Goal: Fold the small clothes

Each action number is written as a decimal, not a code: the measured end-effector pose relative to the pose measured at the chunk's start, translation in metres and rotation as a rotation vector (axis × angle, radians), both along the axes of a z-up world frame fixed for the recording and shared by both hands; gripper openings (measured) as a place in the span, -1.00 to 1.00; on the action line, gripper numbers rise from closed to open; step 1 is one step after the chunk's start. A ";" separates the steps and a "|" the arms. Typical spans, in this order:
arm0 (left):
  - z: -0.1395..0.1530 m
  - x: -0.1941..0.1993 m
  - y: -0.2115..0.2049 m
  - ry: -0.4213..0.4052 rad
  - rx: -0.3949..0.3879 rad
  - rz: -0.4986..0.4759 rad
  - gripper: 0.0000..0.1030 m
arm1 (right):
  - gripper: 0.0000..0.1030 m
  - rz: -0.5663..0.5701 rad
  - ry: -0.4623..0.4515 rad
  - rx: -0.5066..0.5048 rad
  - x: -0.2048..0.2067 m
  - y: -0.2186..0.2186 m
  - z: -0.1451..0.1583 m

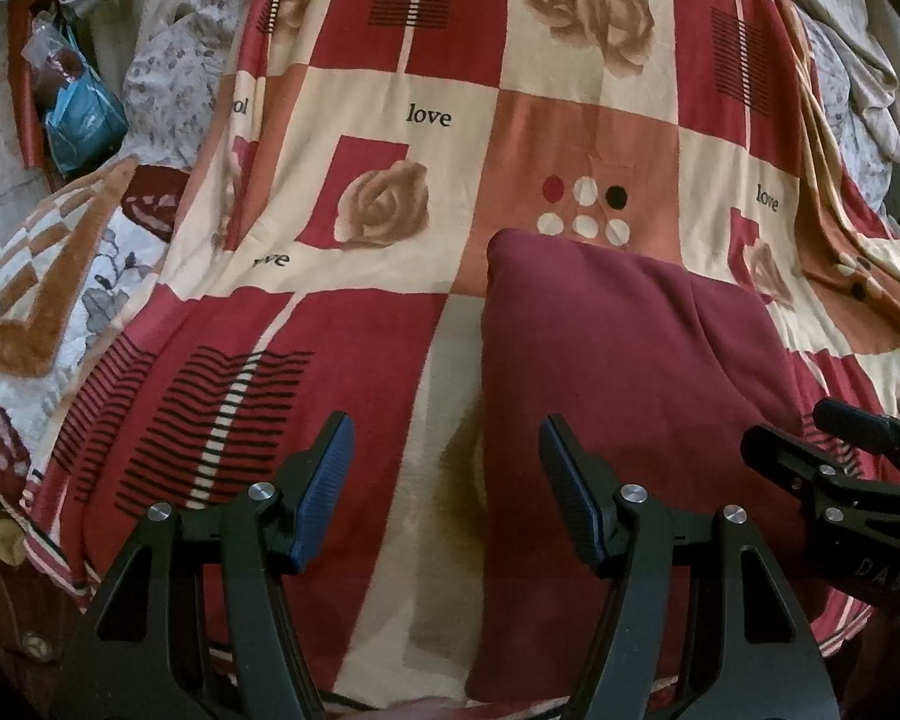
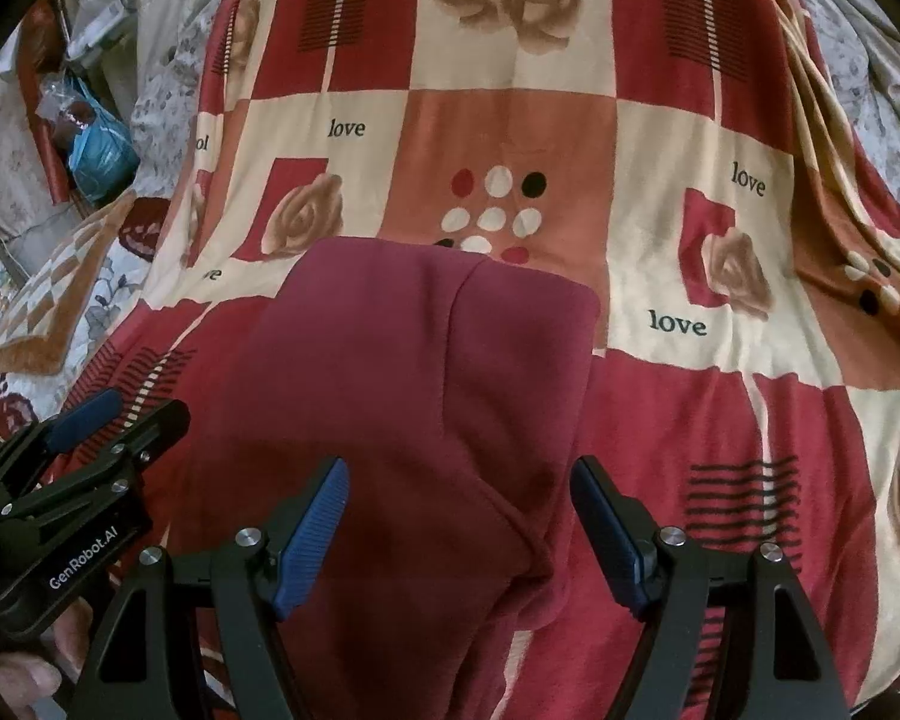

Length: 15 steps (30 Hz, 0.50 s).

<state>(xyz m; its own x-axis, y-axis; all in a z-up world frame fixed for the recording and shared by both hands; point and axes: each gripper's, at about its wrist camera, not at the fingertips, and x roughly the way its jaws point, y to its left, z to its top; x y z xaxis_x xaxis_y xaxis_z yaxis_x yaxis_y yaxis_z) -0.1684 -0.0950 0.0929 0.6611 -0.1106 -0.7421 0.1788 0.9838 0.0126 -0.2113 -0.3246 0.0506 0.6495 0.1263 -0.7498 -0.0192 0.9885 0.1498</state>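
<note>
I have the dark maroon fleece garment (image 2: 402, 396) lying flat on the bed, on a red, cream and orange patchwork blanket printed with roses and the word "love" (image 2: 660, 138). It looks already doubled into a rough rectangle, with a seam running down its middle and a loose flap bunched at the near edge.

My right gripper (image 2: 459, 531) hovers over that near edge, jaws spread wide and holding nothing. My left gripper (image 1: 444, 489) sits just off the garment's left side, jaws likewise released, one of them over the cloth's edge.

I judge I am between folds. Next I would need to lower both jaws onto the near corners, pinch the fleece layers together, and carry them toward the far edge.
</note>
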 end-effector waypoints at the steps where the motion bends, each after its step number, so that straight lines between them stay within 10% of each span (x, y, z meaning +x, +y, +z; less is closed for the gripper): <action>1: 0.000 0.000 0.000 0.000 0.000 0.000 0.24 | 0.44 -0.001 0.001 -0.001 0.000 0.001 0.000; 15: -0.002 0.000 0.002 0.002 -0.003 0.003 0.24 | 0.45 0.004 0.020 0.000 0.002 0.003 -0.006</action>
